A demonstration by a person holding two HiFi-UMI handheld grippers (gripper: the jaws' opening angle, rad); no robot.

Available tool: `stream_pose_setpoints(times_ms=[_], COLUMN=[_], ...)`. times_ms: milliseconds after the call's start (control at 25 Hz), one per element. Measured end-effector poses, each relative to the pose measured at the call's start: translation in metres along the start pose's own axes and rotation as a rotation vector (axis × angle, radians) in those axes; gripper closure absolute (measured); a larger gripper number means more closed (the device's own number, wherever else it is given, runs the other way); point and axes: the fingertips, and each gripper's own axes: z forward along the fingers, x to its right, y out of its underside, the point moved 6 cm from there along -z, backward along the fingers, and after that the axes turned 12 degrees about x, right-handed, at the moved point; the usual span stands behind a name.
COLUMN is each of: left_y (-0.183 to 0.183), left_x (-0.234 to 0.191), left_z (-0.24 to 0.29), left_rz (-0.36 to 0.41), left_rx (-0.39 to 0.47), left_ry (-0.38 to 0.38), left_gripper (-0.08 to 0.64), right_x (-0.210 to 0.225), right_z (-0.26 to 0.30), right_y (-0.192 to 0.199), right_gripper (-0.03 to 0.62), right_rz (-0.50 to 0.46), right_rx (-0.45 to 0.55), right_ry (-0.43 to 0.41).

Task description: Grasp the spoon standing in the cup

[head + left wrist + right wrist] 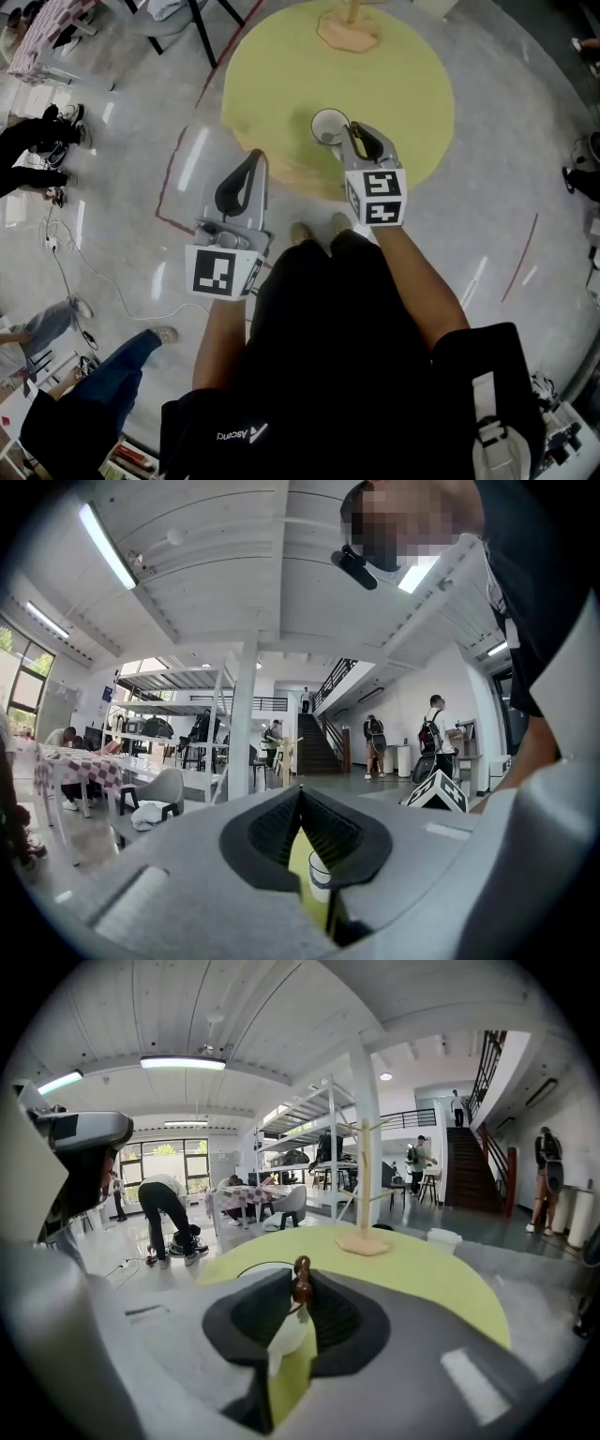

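Note:
A white cup [328,125] stands on the round yellow-green table [412,75], near its front edge. The spoon's brown handle [301,1283] rises between the tips of my right gripper [302,1290], and the pads close on it. In the head view the right gripper [351,132] reaches over the cup's right rim. Through the gap below the tips, part of the white cup [284,1337] shows. My left gripper [255,155] hangs off the table's left front edge, tips together and holding nothing. In the left gripper view, the cup [320,878] shows through the gap below the tips of the left gripper [300,791].
A wooden stand [349,28] on a flat base rises at the table's far side, also visible as a wooden stand [363,1232] in the right gripper view. Red tape lines [169,183] mark the grey floor. People [37,141] and chairs are off to the left.

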Motion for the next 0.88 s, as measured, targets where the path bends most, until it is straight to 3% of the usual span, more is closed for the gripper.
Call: stream_pose_setpoints(times_ms=[480, 880], left_y=[-0.019, -0.041], left_x=[0.01, 0.022], left_z=[0.005, 0.011], left_rz=[0.017, 0.039], left_rx=[0.038, 0.103], left_ry=[-0.031, -0.027], left_gripper=[0.549, 0.549], right_x=[-0.006, -0.009], right_z=[-0.032, -0.065], right_y=[-0.082, -0.137], right_gripper=[0.537, 0.537], right_rz=[-0.109, -0.111], right_rx=[0.141, 0.224], right_ry=[-0.171, -0.323])
